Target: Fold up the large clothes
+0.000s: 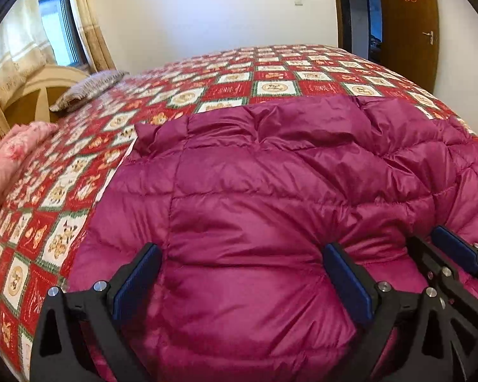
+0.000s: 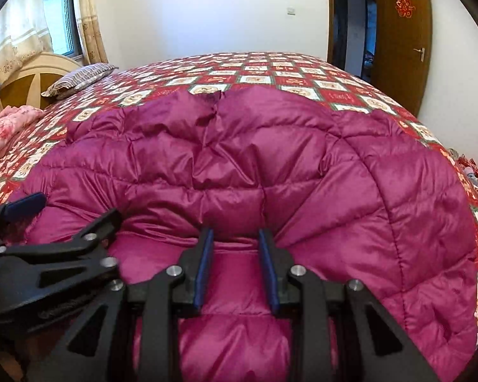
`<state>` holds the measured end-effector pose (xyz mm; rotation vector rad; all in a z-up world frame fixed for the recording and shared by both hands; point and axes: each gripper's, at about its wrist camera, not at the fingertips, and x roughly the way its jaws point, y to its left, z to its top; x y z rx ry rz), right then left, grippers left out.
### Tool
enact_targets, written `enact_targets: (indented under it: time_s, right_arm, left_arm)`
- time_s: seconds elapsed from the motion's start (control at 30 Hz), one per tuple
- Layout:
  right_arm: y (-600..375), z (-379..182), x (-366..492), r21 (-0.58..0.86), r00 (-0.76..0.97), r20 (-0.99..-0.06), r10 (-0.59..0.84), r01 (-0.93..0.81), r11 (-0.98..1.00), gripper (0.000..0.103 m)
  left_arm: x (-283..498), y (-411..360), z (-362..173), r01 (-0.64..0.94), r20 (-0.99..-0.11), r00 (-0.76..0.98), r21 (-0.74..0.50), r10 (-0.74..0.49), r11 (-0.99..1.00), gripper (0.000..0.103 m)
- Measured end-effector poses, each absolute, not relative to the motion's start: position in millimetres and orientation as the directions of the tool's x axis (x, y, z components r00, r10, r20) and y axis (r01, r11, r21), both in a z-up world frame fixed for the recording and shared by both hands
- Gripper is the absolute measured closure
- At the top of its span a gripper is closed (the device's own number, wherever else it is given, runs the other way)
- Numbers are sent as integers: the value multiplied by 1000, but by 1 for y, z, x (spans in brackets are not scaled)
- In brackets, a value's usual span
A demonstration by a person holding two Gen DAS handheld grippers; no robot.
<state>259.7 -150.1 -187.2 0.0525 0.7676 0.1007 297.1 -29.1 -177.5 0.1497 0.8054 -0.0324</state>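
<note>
On the bed: a magenta quilted down jacket [image 2: 271, 165] lies spread over the red-and-white patchwork bedspread [image 1: 271, 82], its near edge bunched up in front of both tools.
Left gripper [image 1: 242, 273]: jaws spread wide, blue pads either side of a puffy bulge of the jacket, nothing pinched yet.
Right gripper [image 2: 235, 267]: jaws partly apart, straddling a raised fold of the lighter pink lining at the near edge; the fabric sits between the pads, but a gap shows, so I judge it is not clamped.
Spacing: the two tools sit close together, the left one just beside the right in the right wrist view.
Step in hand: likely taking hold of the near edge to fold it away over the body.
How to do it well: close on both layers, shell and lining, deep enough that the slick fabric cannot slide out; move the tools apart along the edge first so the fold lifts evenly; carry it low and straight.
Risk: trapped air makes the padding spring back.
Also there: striped pillow [image 1: 89, 90], pink floral bedding [image 1: 12, 159], brown door [image 2: 401, 31].
</note>
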Motion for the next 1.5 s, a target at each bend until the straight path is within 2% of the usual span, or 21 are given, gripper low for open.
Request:
enact_targets:
  time_s: [0.1,0.2,0.33,0.43,0.5,0.63,0.73,0.8,0.83,0.9,0.93,1.0,1.13,1.27,1.5]
  right_arm:
    - [-149,-179,258,58,704,-704,93,-73,996,72]
    - [-149,-156,236,109,749,-649,136,-85,990,72]
    - [-130,-141,216,120,772,-605,194,-153,981,74]
    - [-121,-167,222,157,715,-666,213,-145,977,77]
    - [-120,-179,222,165,711,-672,207,-129,978,78]
    - [-118,-183,226,155,705,-679,204,-135,979,78]
    - [-123,-184,227,205,701,-673,236,-130,970,78]
    - [-126,-185,226,219,701,-670,244,-127,967,78]
    - [-126,-185,226,219,701,-670,243,-127,968,78]
    - [-125,-185,225,216,703,-669,240,-126,968,78]
    - [-125,-186,224,217,704,-668,240,-124,968,78]
    - [-126,-186,224,230,704,-665,247,-122,966,79]
    - [-140,-189,227,330,686,-658,312,-110,938,79]
    - [-161,-194,231,496,656,-625,422,-84,864,79]
    - [-192,-191,235,658,621,-562,546,-64,750,80]
  left_arm:
    - [274,4,-155,79,-701,712,24,-39,997,1]
    - [253,40,-143,12,-652,758,14,0,1000,1]
    - [248,79,-155,-81,-673,739,-59,20,995,1]
    - [241,96,-174,-115,-707,704,-207,-67,972,1]
    - [238,93,-186,-87,-716,680,-292,-158,953,1]
    - [234,82,-192,-71,-703,693,-291,-163,954,1]
    - [236,77,-192,-51,-689,697,-326,-200,944,1]
    - [235,76,-189,-47,-669,702,-384,-243,922,10]
    - [235,76,-187,-36,-662,702,-400,-262,916,29]
    - [236,73,-181,-12,-659,696,-409,-286,913,46]
    - [239,71,-178,-2,-654,699,-403,-287,915,58]
    - [239,63,-164,32,-635,717,-382,-287,924,72]
    - [236,46,-132,117,-574,761,-337,-302,934,78]
    - [233,17,-99,235,-513,787,-265,-343,935,79]
    - [218,-53,-70,410,-488,776,-91,-400,907,79]
